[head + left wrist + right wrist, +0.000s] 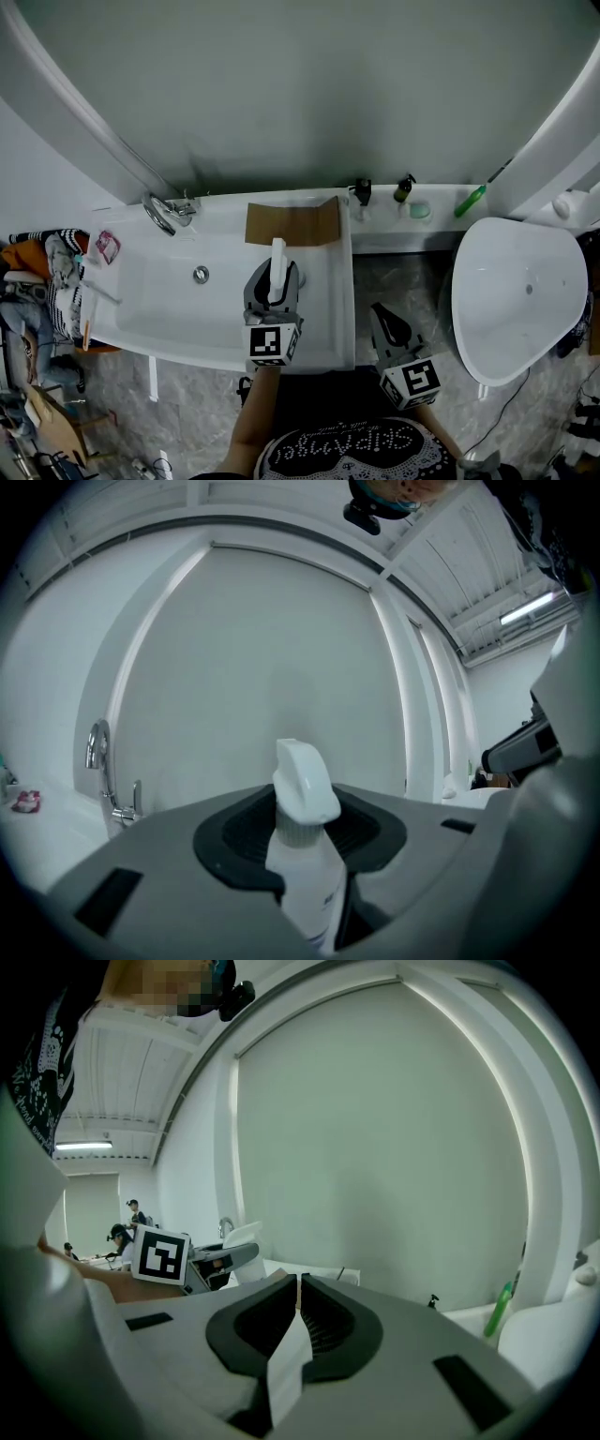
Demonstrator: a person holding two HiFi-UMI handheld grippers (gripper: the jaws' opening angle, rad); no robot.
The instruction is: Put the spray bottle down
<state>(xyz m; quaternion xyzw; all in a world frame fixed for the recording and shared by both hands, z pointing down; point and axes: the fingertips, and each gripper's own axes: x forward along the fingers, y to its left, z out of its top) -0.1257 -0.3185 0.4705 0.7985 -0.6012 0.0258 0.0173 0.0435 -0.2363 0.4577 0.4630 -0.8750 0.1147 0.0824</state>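
Left gripper (275, 275) is out over the right end of the white bathtub (169, 305), and its jaws are clamped on the white spray bottle (277, 251), one on each side of the body. The bottle stands upright, nozzle head on top, just this side of the brown board (292, 225) that lies across the tub. From here I can't tell whether its base touches the tub. The tap (161, 214) sits well off at the far left end. Right gripper (386, 321) hangs lower, over the grey marble floor (403, 277) between the tub and the white basin (520, 319). Its jaws are pressed together on a thin white strip (289, 1363); what that is I can't make out. On the back ledge stand two dark pump bottles (362, 192) and a green bottle (472, 201).
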